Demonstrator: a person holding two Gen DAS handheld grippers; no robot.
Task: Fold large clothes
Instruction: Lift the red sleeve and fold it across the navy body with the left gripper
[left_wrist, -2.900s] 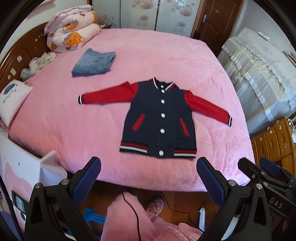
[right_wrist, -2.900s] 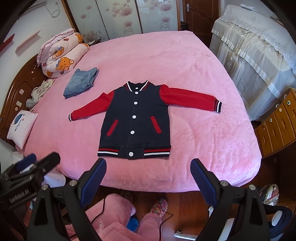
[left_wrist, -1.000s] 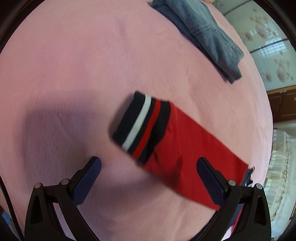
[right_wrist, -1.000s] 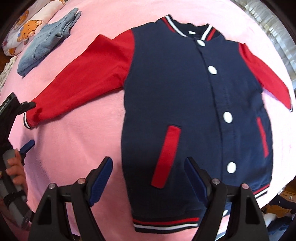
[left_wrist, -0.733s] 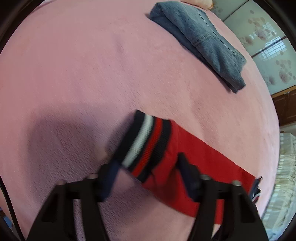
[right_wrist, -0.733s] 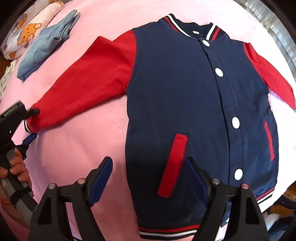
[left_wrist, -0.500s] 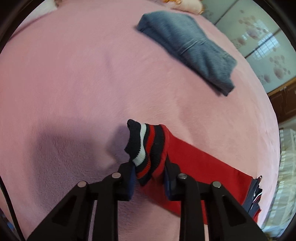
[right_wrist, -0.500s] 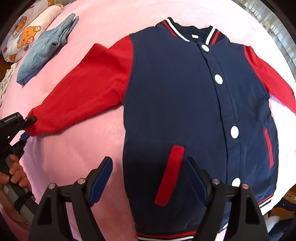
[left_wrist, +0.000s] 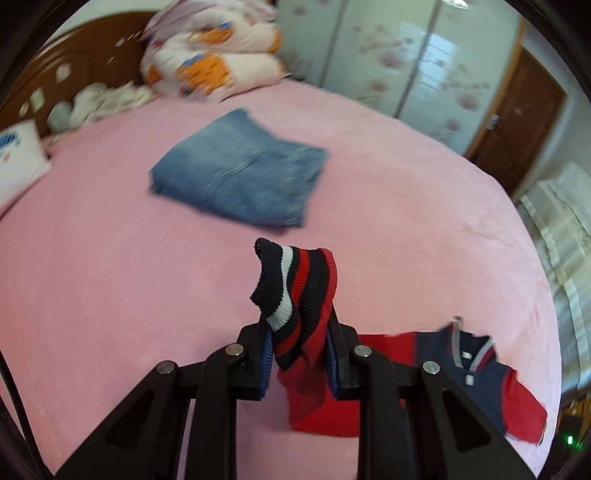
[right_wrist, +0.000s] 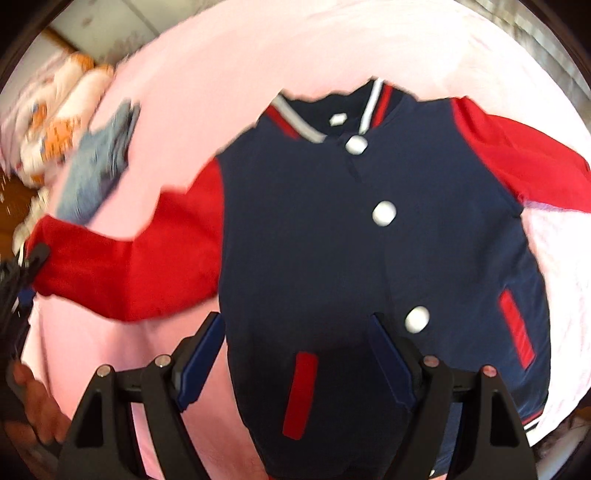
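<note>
A navy varsity jacket (right_wrist: 369, 236) with red sleeves and white snaps lies face up on the pink bed (left_wrist: 110, 295). My left gripper (left_wrist: 299, 354) is shut on the striped cuff (left_wrist: 291, 291) of the jacket's left-hand red sleeve (right_wrist: 122, 269) and holds it raised off the bed. The jacket's collar (left_wrist: 461, 354) shows low right in the left wrist view. My right gripper (right_wrist: 295, 354) is open, low over the jacket's left edge near the red pocket (right_wrist: 301, 395). The left gripper (right_wrist: 26, 266) shows at the far left edge of the right wrist view.
Folded blue jeans (left_wrist: 240, 173) lie on the bed beyond the cuff. A rolled bear-print quilt (left_wrist: 210, 70) and a white pillow (left_wrist: 18, 158) sit by the wooden headboard. Wardrobe doors and a brown door stand behind. A covered piece of furniture (left_wrist: 565, 229) is to the right.
My left gripper closed on the striped cuff and lifted it, tilting up toward the headboard. My right gripper moved closer over the jacket's lower left side, jaws narrower but still open.
</note>
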